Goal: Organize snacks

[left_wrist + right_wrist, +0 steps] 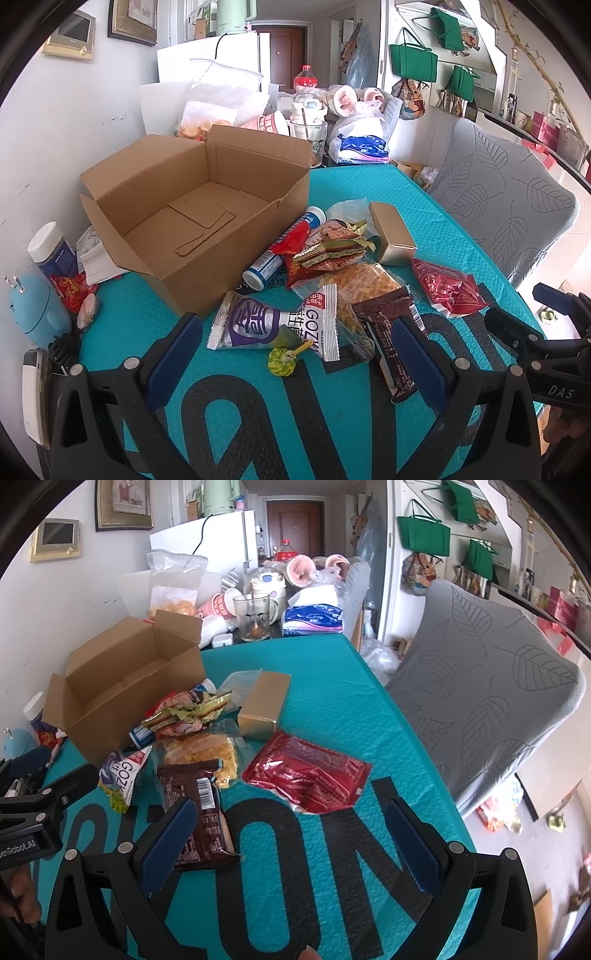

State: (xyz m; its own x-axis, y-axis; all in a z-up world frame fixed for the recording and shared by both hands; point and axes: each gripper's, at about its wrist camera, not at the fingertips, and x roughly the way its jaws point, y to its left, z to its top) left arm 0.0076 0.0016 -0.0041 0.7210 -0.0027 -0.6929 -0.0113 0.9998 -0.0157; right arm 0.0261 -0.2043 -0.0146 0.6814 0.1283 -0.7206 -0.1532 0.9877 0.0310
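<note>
Snacks all lie loose on the counter (369, 177): the left gripper (295, 354) and right gripper (288, 834) hover spread wide and empty, the brown wrapper (205, 812) nearest, just ahead of them. Beyond sit the red pouch (310, 771), purple packet (266, 325) and gold box (264, 705). Farthest left, the cardboard box (192, 206) holds no snacks, so sorting looks unstarted.

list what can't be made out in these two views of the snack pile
- Left wrist view: the tube label, mostly covered by the red-and-gold wrappers.
- Right wrist view: the box floor, hidden by its near wall.
- Both views: small print on the brown packet, too fine to read.
- Left wrist view: the lollipop wrapper text, too small.
</note>
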